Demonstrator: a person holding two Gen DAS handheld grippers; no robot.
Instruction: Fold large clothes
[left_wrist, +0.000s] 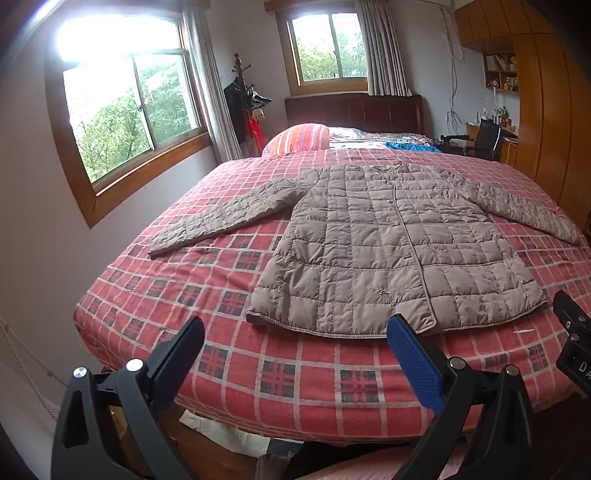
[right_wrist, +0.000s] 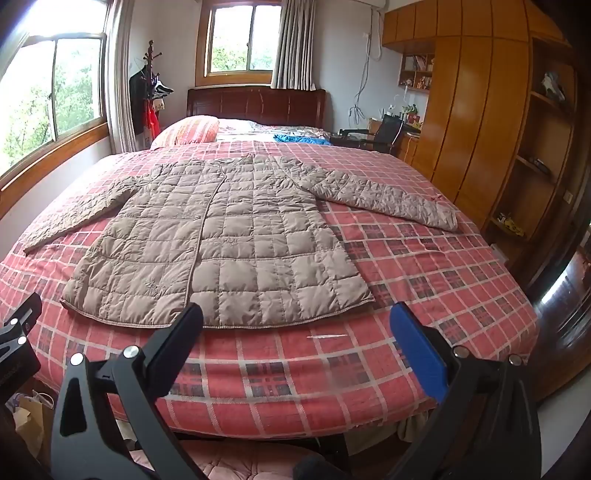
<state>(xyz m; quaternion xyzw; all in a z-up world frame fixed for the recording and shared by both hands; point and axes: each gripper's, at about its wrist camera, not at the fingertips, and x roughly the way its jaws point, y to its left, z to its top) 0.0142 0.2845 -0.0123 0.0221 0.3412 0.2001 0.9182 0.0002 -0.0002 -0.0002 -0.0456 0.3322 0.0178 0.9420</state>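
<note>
A beige quilted jacket (left_wrist: 388, 243) (right_wrist: 221, 236) lies flat and face up on the red plaid bed (left_wrist: 166, 295) (right_wrist: 443, 277), both sleeves spread out to the sides and its hem toward me. My left gripper (left_wrist: 295, 332) hangs open above the foot of the bed, just short of the hem, with nothing between its fingers. My right gripper (right_wrist: 295, 321) is open too, near the hem's right half, and holds nothing. In the left wrist view a part of the right gripper (left_wrist: 576, 332) shows at the right edge.
A striped pillow (left_wrist: 299, 138) and a blue cloth (left_wrist: 413, 147) lie near the dark headboard (right_wrist: 258, 105). A coat stand (right_wrist: 149, 88) is by the windows. Wooden wardrobes and shelves (right_wrist: 498, 129) line the right wall, with a desk chair (right_wrist: 388, 134) beyond the bed.
</note>
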